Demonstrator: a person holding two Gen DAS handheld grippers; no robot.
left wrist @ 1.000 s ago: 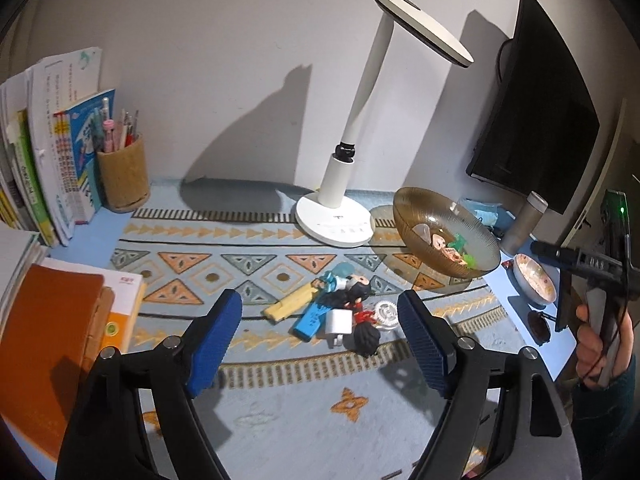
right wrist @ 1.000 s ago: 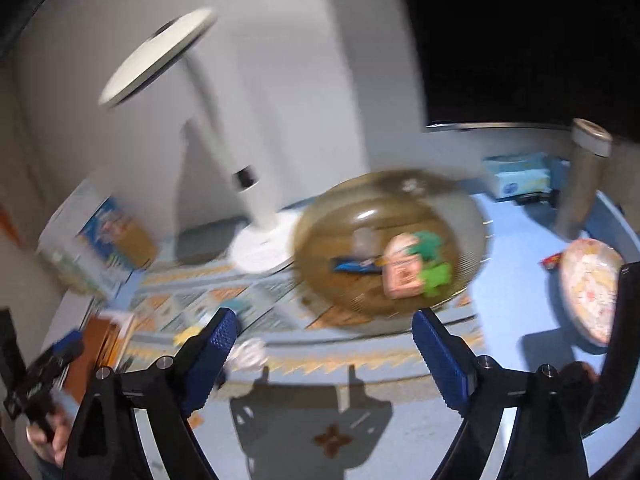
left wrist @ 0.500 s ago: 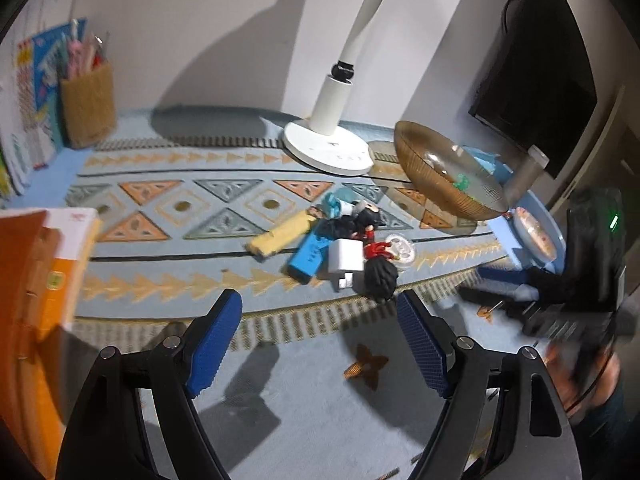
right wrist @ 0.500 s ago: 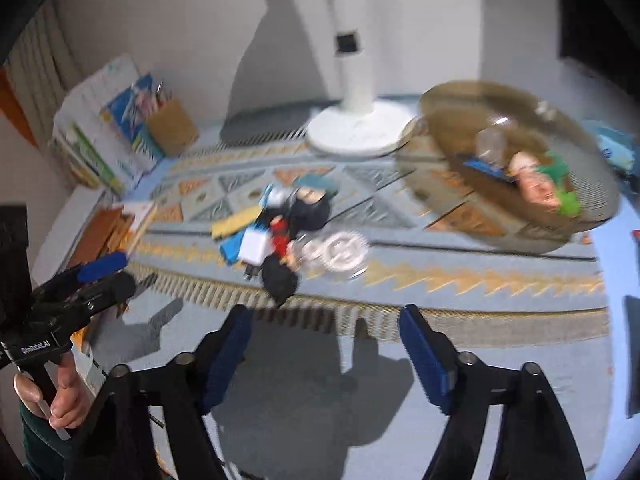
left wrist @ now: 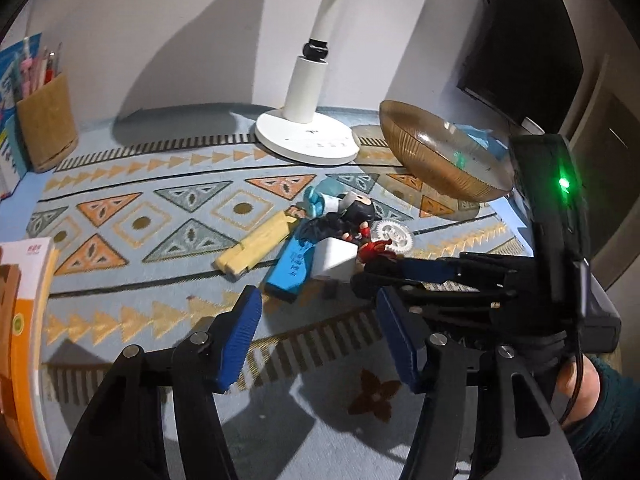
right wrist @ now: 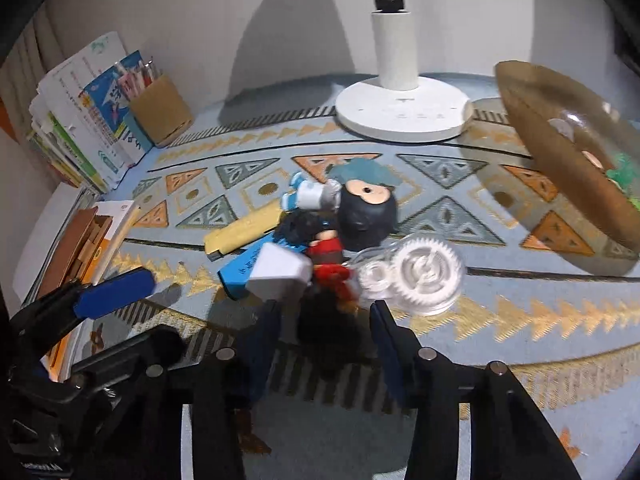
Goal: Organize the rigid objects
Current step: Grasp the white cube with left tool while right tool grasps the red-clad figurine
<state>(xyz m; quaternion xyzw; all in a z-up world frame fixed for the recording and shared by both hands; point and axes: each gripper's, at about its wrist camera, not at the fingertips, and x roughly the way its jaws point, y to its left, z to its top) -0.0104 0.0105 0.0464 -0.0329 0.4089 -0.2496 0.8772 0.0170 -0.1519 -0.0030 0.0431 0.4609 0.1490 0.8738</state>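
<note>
Right wrist view: black figurine piece [right wrist: 326, 330], small, rigid, probably light, between closing right gripper [right wrist: 320, 344] pads; best pinched across its middle.

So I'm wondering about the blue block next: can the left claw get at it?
Probably yes: the blue block lies just ahead of the closing left claw, only bare mat between; the white charger overlaps its far side.

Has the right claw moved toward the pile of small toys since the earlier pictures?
Yes. The right claw has come down from beside the brown glass bowl to the toy pile, its jaws closing around a dark toy.
</note>
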